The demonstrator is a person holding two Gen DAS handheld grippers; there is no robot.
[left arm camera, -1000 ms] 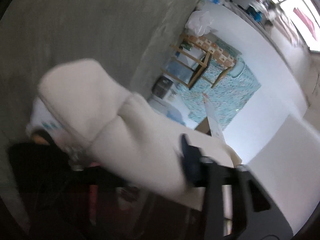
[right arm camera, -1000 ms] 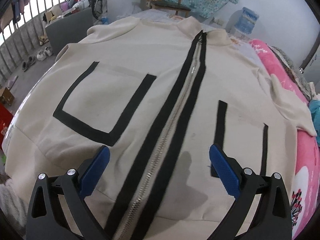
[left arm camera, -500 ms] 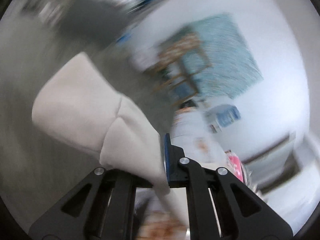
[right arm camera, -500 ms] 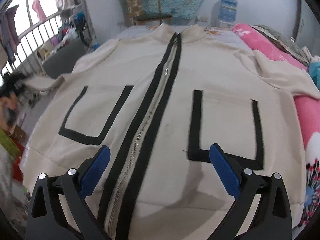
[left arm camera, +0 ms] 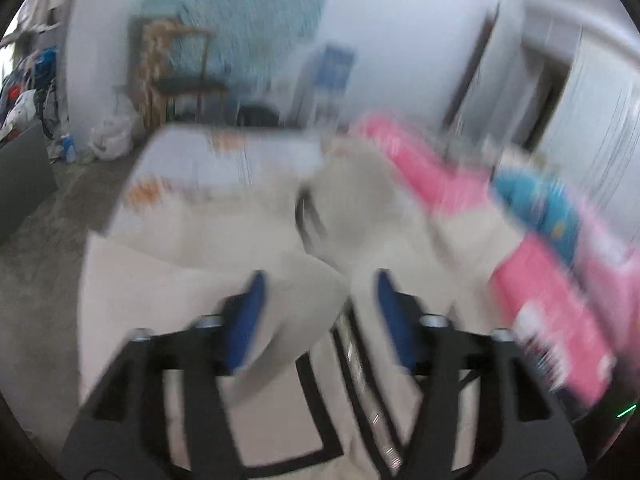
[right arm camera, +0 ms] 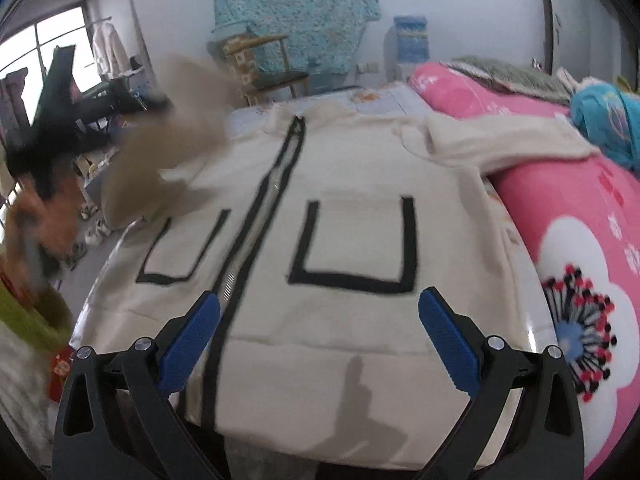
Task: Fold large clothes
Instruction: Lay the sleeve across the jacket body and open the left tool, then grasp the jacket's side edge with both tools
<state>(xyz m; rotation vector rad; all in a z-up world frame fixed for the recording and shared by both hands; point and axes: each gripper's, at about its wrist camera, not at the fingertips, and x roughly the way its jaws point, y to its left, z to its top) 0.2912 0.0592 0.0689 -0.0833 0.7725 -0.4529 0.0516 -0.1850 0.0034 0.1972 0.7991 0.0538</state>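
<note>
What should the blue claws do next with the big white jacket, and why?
Probably the right gripper should reach for the right sleeve. That sleeve lies spread onto the pink quilt, while the left gripper, jaws just opened, has thrown the left sleeve over the jacket.

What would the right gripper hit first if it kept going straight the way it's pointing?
Most likely the cream jacket spread on the bed, around its right black-outlined pocket. The right gripper is open and empty, tilted down at the fabric, though depth is hard to judge.
</note>
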